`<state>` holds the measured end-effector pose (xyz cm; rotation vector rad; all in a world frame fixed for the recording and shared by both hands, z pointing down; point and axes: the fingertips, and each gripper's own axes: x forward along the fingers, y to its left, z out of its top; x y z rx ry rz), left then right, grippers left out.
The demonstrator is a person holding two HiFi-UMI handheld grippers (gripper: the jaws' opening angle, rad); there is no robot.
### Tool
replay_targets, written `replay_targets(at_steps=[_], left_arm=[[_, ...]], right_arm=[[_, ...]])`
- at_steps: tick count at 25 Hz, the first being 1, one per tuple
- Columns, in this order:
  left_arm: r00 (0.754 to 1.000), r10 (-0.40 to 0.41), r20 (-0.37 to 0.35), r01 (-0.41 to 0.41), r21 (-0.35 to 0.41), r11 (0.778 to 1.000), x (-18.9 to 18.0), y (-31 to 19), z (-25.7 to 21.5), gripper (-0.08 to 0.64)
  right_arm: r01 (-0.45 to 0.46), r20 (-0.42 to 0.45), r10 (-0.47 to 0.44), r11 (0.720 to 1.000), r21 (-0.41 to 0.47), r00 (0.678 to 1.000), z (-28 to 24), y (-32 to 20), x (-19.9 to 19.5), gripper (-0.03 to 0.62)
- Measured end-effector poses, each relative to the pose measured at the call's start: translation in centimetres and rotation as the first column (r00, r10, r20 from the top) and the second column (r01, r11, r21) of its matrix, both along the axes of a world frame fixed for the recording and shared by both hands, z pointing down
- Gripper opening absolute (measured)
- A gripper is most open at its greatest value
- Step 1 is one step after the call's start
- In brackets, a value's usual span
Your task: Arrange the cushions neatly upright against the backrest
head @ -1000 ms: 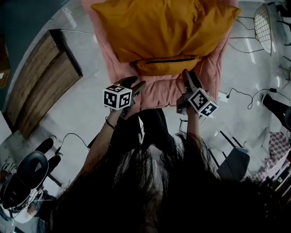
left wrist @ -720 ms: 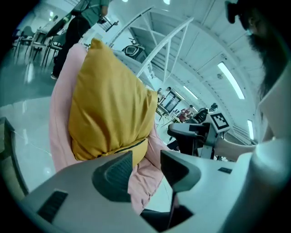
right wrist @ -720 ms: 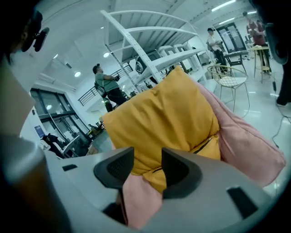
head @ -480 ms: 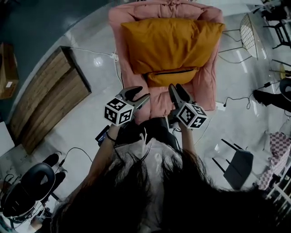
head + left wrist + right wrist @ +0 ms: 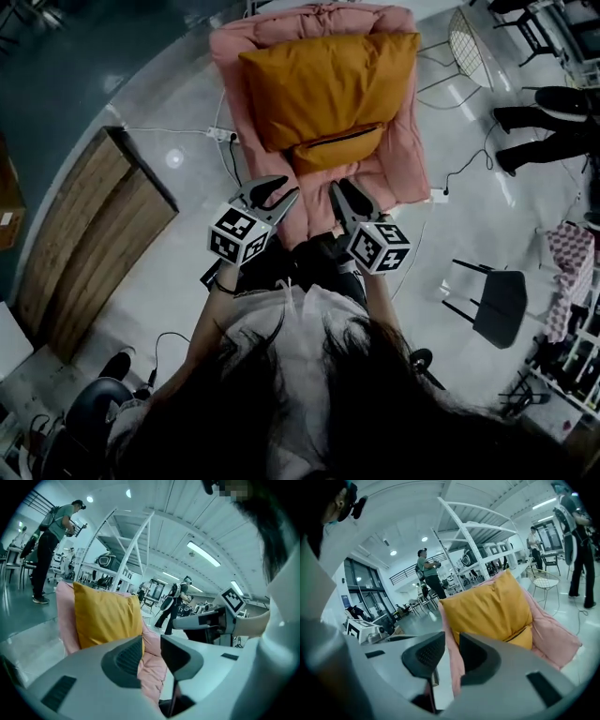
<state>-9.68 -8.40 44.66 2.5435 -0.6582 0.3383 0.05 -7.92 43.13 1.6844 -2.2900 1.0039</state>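
A large orange cushion [image 5: 323,84] stands upright against the backrest of the pink padded chair [image 5: 405,164]. A smaller orange cushion [image 5: 337,148] with a dark zip leans in front of it on the seat. My left gripper [image 5: 281,189] and right gripper [image 5: 345,190] hover side by side before the seat's front edge, clear of the cushions. Both have just been closing their jaws, which stand a narrow gap apart with nothing between them. In the left gripper view the big cushion [image 5: 108,616] lies beyond the left gripper [image 5: 151,651]. The right gripper [image 5: 452,653] points at both cushions [image 5: 487,609].
A wooden platform [image 5: 84,244] lies on the floor to the left. A power strip with cable [image 5: 220,134] sits beside the chair. A white wire chair [image 5: 469,42] and a person's legs [image 5: 534,122] are at the right, a dark chair [image 5: 492,300] nearer.
Both grippers have risen and drawn back from the seat, so the chair now looks smaller and farther. Their jaws stand closer together than before.
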Motion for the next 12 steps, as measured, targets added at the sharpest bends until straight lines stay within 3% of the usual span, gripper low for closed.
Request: replay_targets(at_steps=[12], left_arm=[[1.0, -0.006, -0.03, 0.007, 0.024, 1.0, 1.2, 2.8, -2.2, 0.132]], right_arm=[[0.034, -0.044, -0.033, 0.999, 0.034, 0.998, -2.0, 2.9, 1.5, 0.089]])
